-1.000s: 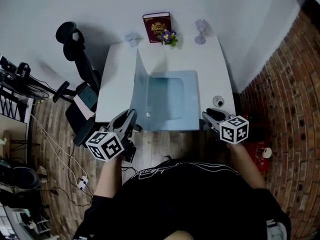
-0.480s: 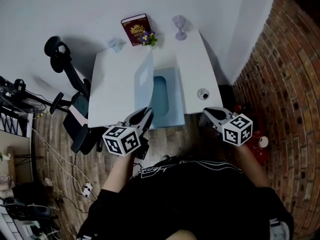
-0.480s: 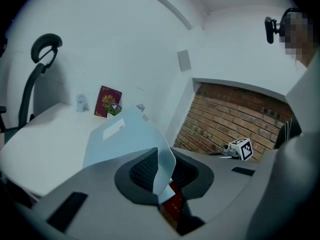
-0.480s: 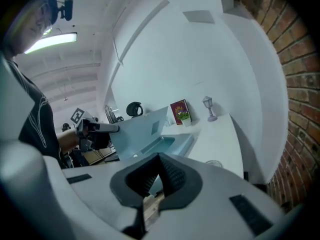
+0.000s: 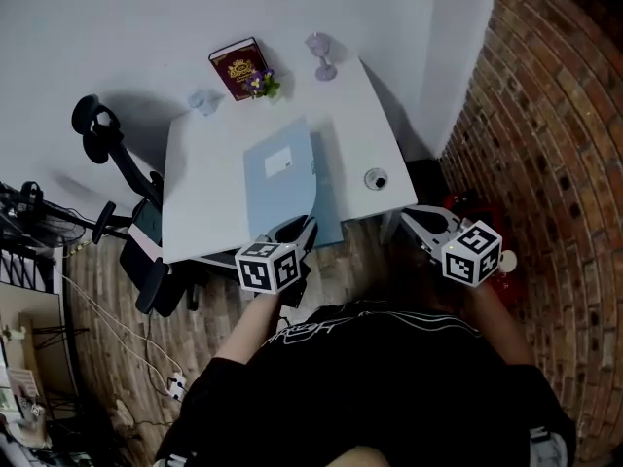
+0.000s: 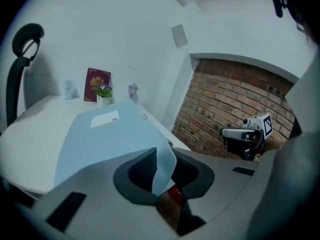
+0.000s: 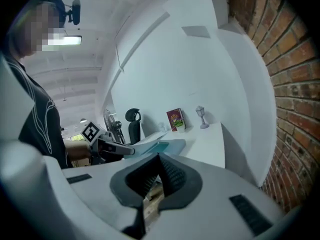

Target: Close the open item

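Two jaws of the left gripper stand a sliver apart and are opening. The near corner of the pale blue folder sits between them, and floor shows through the gap under its tip, so the pads do not seem to press on it. In the left gripper view that corner curls down between the dark pads, while the rest of the cover slopes away toward 11 o'clock with a white label on it.

The right gripper has its jaws pressed together with nothing between them. Its own view shows only the ribbed pads meeting at the tips.

Outward from the jaws, the left gripper points to about 1 o'clock at the near edge of the white table, its marker cube nearest the person. A bare forearm runs back from it toward 7 o'clock. The right gripper hangs off the table's near right corner, over the floor, aimed to about 10 o'clock. It lies at 3 o'clock from the left one and well apart from the folder.

The folder lies near the middle of the table with its cover down over the lower leaf, only that near corner a little raised. At the far edge, toward 12 o'clock, stand a dark red book, a small flowerpot and a stemmed glass.
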Demonstrator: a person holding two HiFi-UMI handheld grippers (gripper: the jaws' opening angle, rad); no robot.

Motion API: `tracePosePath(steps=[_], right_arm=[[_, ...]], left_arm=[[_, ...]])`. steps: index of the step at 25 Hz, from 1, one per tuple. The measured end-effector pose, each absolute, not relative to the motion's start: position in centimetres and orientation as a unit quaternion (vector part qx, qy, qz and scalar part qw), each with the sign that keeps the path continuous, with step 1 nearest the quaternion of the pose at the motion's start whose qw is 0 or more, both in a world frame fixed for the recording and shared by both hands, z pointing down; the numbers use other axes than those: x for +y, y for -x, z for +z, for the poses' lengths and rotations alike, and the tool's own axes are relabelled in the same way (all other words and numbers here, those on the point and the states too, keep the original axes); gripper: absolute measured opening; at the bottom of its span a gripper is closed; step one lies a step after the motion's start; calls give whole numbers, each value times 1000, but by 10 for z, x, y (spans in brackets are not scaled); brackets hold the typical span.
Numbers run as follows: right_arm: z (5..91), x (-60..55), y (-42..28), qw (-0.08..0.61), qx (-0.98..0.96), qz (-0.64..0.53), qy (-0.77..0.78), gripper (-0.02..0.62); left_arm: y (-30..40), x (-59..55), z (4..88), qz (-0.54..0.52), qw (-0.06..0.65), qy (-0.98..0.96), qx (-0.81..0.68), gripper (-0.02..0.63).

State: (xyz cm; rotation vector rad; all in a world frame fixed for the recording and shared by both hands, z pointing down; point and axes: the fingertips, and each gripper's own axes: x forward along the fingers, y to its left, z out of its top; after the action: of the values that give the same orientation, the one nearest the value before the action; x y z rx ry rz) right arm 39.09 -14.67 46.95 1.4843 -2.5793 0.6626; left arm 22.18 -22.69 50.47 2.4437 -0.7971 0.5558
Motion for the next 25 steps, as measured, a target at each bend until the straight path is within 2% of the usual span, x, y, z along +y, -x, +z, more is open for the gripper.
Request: tracePosePath(steps=[6,14,15,16,17,21,25], right_arm=[[477,-125,-409,40,-832,236,-501,3],[485,-107,-424,21,-819,259,-512,3],[485,-106,-424,16,-818,263,-511,3],[485,-105,-423,10,-817,267,-511,3],[484,-105,-421,5,-817,270,-509,3],[483,-103,-412,-2,-819,278,-503,3],[477,-102,-395,-5,-824,281,-492,3]], left_arm=[[-241,-222,555,273,251,-882,-290,84],[-254,-215,579,319,221,-879,-276,114],[-258,-211,580,318,226,-882,-263,138],[-262,-207,582,315,235,-886,-247,204],[-266,-203,583,311,245,-888,-234,243],[-270,-195,577,292,254,-898,-207,301],[-262,-191,556,266,240,-911,-203,308]])
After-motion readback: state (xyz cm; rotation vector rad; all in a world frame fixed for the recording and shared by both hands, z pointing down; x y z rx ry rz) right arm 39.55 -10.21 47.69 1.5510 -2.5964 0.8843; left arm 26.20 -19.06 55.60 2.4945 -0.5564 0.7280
